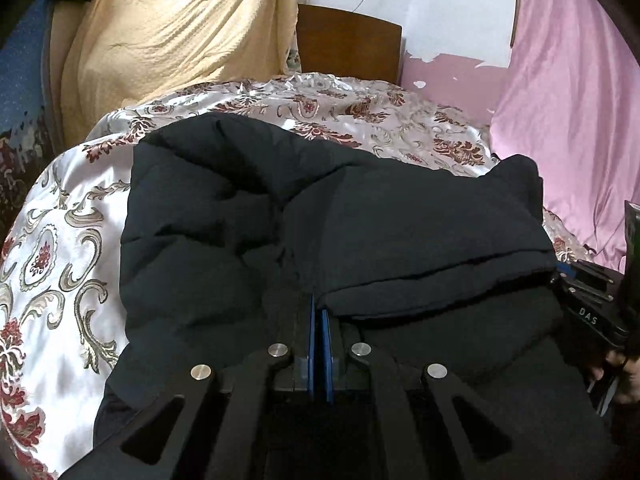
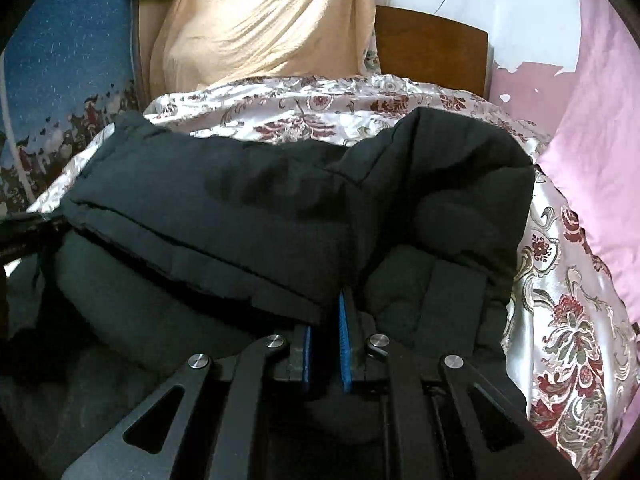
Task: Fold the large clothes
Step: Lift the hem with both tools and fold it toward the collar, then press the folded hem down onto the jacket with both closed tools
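Closest in, the left gripper [image 1: 319, 312] is seen with its blue-lined pads [image 1: 311, 344] pressed nearly together, a folded hem of the black padded jacket [image 1: 360, 220] being pinched between them at the tips. In the right wrist view, the right gripper [image 2: 334, 312] is likewise clamped on a folded edge of the same jacket [image 2: 240, 208], the fabric being drawn in between its blue pads [image 2: 344, 344], which stand slightly further apart. The jacket is bunched and doubled over on itself, and it is spread across the floral satin bedspread [image 1: 64, 248] of the bed. At the right edge of the left wrist view, part of the other gripper's body is glimpsed beside the garment. Beyond the bed, a wooden headboard [image 1: 348, 44] is seen, flanked by a cream draped cloth [image 1: 176, 36] and a pink curtain [image 1: 572, 92].
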Available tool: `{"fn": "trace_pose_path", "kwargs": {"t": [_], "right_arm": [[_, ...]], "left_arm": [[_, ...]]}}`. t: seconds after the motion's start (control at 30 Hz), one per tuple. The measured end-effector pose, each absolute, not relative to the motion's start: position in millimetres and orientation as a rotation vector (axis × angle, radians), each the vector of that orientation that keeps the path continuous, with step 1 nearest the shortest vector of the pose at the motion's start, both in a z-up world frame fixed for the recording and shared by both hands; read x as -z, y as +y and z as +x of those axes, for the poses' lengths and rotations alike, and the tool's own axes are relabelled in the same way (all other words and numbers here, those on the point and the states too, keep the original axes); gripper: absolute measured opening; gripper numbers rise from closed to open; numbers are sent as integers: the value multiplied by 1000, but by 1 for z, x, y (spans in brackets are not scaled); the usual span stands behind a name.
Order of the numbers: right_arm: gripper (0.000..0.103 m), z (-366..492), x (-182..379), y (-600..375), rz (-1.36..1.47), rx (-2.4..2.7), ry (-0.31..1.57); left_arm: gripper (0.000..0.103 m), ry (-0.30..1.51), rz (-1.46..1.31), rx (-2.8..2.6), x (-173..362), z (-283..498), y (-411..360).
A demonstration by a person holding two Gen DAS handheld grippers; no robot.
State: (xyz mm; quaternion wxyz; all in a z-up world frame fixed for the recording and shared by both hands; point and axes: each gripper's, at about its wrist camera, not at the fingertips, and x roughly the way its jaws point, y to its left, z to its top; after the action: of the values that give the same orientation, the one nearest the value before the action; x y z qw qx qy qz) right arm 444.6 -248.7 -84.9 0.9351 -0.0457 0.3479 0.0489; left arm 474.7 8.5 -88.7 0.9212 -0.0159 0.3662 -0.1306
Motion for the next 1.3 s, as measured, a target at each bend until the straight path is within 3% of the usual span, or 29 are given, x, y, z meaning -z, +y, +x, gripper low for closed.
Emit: {"fn": "trace_pose_path", "kwargs": {"t": [0.2, 0.27, 0.33, 0.37, 0.57, 0.77, 1.03, 1.23, 1.27, 1.3], "right_arm": [[16, 428, 67, -261, -19, -119, 658], [22, 423, 58, -265, 10, -131, 645], [37, 415, 48, -267, 17, -134, 613], [38, 410, 42, -267, 24, -140, 594], [40, 437, 15, -259, 84, -175, 587], [40, 497, 58, -237, 114, -213, 759], [40, 494, 81, -227, 18, -209, 746], [39, 492, 79, -233, 37, -208, 725], [39, 491, 79, -234, 41, -211, 721], [39, 491, 79, -235, 42, -214, 720]], "left_arm": [[4, 739, 10, 268, 82, 475, 5], [4, 737, 23, 268, 80, 475, 4], [4, 737, 25, 272, 78, 478, 4], [4, 739, 21, 275, 78, 478, 5], [4, 745, 20, 274, 78, 479, 3], [6, 821, -41, 285, 73, 483, 12], [7, 762, -102, 301, 47, 465, 36], [10, 770, -109, 351, 36, 502, -1], [13, 785, -98, 368, 39, 511, -12], [25, 795, -85, 378, 43, 518, -19]]}}
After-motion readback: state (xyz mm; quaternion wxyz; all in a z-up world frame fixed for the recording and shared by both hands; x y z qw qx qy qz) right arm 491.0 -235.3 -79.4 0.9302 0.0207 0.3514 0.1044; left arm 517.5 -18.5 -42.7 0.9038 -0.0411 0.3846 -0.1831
